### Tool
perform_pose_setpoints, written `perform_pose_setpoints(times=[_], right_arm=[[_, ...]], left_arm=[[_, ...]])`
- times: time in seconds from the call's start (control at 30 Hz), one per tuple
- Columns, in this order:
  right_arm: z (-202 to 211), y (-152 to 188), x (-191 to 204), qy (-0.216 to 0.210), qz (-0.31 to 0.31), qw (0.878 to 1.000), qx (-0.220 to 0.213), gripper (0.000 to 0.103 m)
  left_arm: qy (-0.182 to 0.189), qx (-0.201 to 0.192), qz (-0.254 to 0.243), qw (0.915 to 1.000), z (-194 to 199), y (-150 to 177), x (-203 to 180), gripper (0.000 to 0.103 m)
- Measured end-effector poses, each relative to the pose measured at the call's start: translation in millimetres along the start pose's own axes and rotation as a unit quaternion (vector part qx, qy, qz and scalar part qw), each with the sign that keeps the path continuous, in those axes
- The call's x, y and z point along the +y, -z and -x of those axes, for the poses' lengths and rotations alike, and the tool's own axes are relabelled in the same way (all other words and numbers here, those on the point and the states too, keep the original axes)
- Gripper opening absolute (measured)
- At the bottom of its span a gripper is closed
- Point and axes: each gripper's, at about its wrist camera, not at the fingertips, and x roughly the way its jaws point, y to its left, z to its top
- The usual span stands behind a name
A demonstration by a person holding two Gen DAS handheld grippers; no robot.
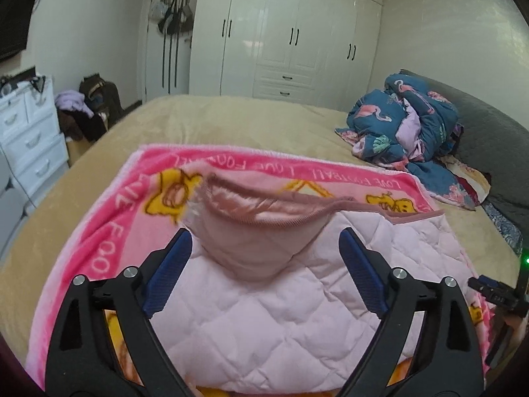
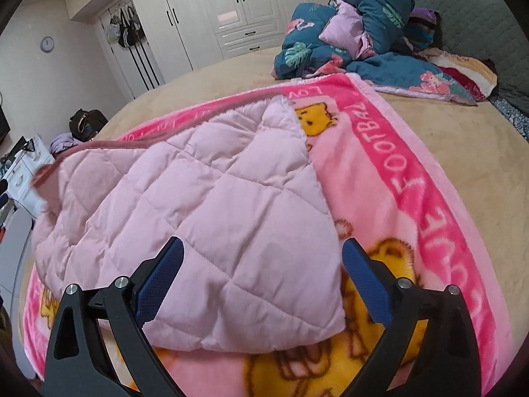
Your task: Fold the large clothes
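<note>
The puffy pink jacket (image 2: 205, 218) lies on the pink blanket (image 2: 406, 185) on the bed; it looks soft, light and floppy; both the left gripper (image 1: 264, 248) and right gripper (image 2: 261, 258) are wide apart and hold nothing; grab its thick bottom corners.

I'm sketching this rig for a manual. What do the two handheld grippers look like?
Both match: the left gripper and right gripper have matte black angular arms with triangular cut-outs, round silver bolt heads, and flat blue textured pads on the fingers' inner faces. No cables or sleeves show.

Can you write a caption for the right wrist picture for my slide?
Open right gripper over a pink quilted jacket on a pink cartoon blanket.
</note>
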Motion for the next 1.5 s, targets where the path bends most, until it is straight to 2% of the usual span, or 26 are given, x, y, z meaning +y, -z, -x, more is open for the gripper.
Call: perform_pose_setpoints(times=[0.07,0.23,0.47,0.77,1.0,1.1,1.13,1.17,1.2,1.27,1.33,1.43,1.5], right_arm=[[7,0,0,0.004,0.003,1.0,-0.007,0.096],[22,0,-1,0.016,0.019,0.999,-0.027,0.097],[20,0,-4,0.02,0.047,0.998,-0.035,0.097],[0,-2,-7,0.027,0.05,0.998,-0.02,0.097],[-26,-9,-9,0.02,0.048,0.999,-0.006,0.097],[-32,-9,-4,0.004,0.061,0.998,-0.001,0.096],[-33,-8,-2,-0.001,0.064,0.998,-0.001,0.093],[-36,-7,1,-0.004,0.068,0.998,0.001,0.088],[-38,-7,3,-0.002,0.072,0.997,0.004,0.084],[-41,-5,6,0.014,0.081,0.997,0.003,0.072],[-42,-4,5,0.018,0.081,0.997,0.001,0.044],[-38,-2,5,0.014,0.082,0.996,-0.004,0.026],[-33,-3,12,0.015,0.097,0.995,-0.014,0.019]], left_arm=[[-0.007,-0.008,-0.003,0.9999,7,1,1,0.091],[-0.039,-0.008,-0.011,0.9992,11,13,17,0.094],[-0.066,0.054,-0.008,0.9963,-15,48,53,0.094],[-0.043,0.124,0.001,0.9913,-56,76,75,0.094],[-0.021,0.15,0.002,0.9885,-89,75,72,0.094],[-0.028,0.149,-0.007,0.9884,-94,77,66,0.094],[-0.035,0.148,-0.012,0.9883,-95,77,64,0.088],[-0.043,0.146,-0.017,0.9882,-95,78,62,0.075],[-0.05,0.144,-0.019,0.9882,-95,78,61,0.067],[-0.059,0.138,-0.013,0.9886,-94,79,64,0.039],[-0.056,0.13,-0.003,0.9899,-90,78,67,0.024],[-0.054,0.118,-0.01,0.9915,-84,75,65,0.012],[-0.054,0.107,-0.02,0.9926,-80,70,60,0.01]])
